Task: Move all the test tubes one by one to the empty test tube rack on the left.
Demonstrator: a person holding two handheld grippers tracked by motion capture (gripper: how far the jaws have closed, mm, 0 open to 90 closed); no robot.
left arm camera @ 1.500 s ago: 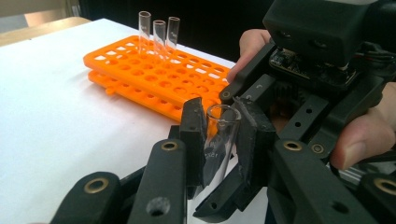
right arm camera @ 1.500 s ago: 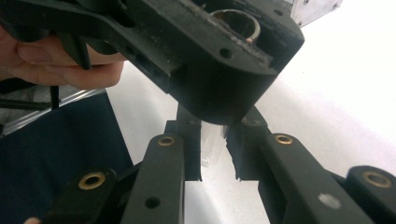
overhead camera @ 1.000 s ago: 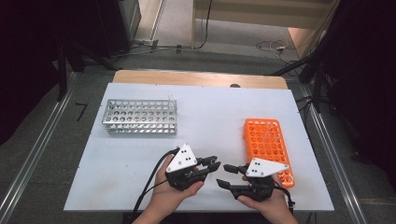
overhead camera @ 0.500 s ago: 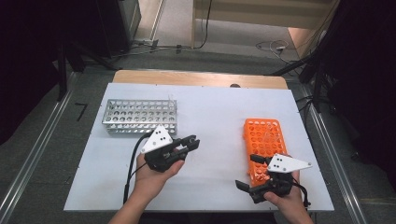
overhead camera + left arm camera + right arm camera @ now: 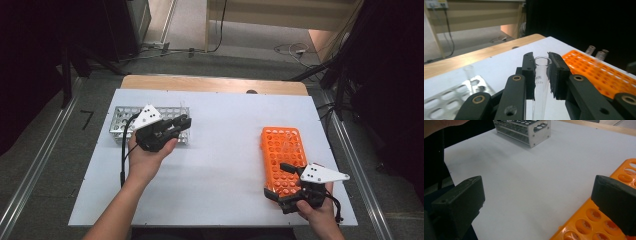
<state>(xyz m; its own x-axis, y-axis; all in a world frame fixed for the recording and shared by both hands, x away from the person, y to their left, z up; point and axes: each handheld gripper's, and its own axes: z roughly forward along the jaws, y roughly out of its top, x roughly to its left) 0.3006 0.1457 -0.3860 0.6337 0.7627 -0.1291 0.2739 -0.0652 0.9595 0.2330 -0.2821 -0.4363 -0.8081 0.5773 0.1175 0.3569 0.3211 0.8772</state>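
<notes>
My left gripper [image 5: 183,123] is shut on a clear glass test tube [image 5: 541,77], which stands upright between its pads. It hovers at the right end of the metal tube rack [image 5: 120,126], also seen as metal rack [image 5: 446,100] with one tube [image 5: 470,73] in it. My right gripper [image 5: 279,181] stands open wide at the near end of the orange tube rack [image 5: 284,150], its jaws having just opened, with nothing between them [image 5: 539,202]. Two clear tubes [image 5: 596,51] stand in the orange rack [image 5: 596,75].
A white board [image 5: 225,150] covers the table, with a wooden strip [image 5: 210,84] along its far edge. The metal rack [image 5: 529,130] lies far across the board from the right gripper. Cables and dark stands ring the table on the floor.
The two grippers were together at the front middle. The left one has moved left and away to the metal rack with the tube. The right one opened and drew back right.
</notes>
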